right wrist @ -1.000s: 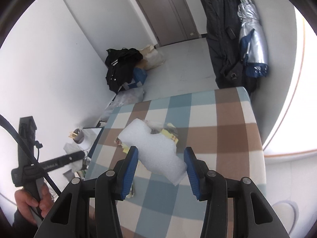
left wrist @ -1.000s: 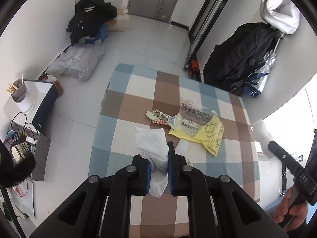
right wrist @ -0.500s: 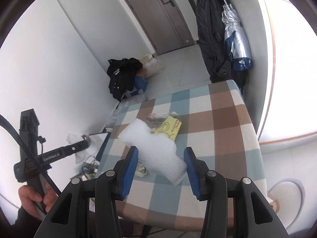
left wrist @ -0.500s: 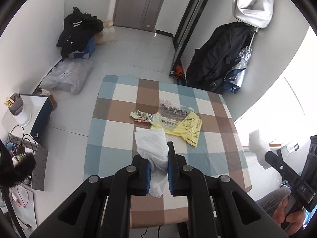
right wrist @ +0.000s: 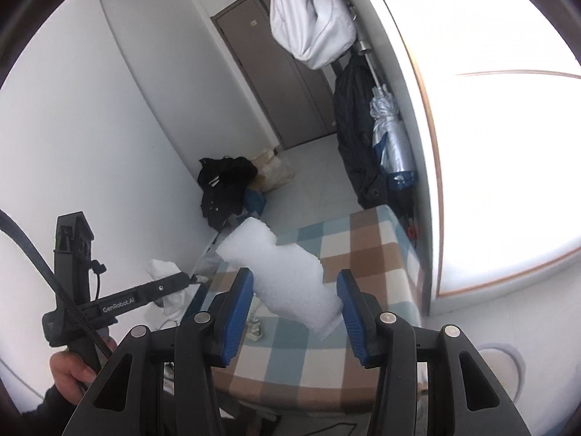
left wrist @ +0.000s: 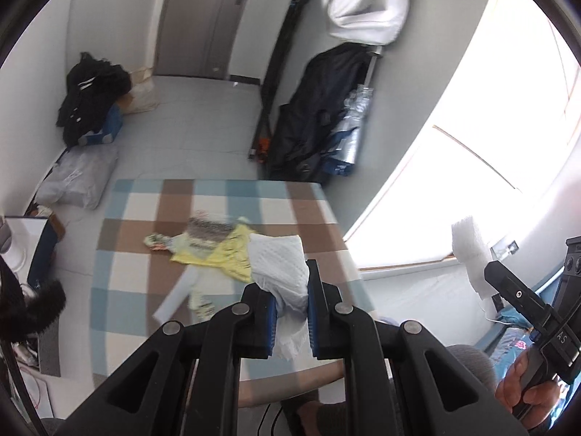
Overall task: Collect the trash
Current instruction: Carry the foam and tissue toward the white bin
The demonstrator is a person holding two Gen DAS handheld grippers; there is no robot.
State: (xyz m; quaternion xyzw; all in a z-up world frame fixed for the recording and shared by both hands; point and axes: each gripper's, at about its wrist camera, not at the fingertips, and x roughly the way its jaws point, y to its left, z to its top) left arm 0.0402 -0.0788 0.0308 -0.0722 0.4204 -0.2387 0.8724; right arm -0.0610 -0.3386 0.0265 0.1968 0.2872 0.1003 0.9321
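1. Yellow wrapper [left wrist: 225, 250] lies mid-table [left wrist: 120, 290], with other scraps beside it.
2. Left claw [left wrist: 290, 312] clamps narrowly on crumpled white tissue [left wrist: 279, 265], above the table.
3. Right claw [right wrist: 294, 309] pinches white foam piece [right wrist: 287, 276], above the table's near edge.

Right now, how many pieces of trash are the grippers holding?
2: a tissue in the left gripper, and a foam piece in the right gripper.
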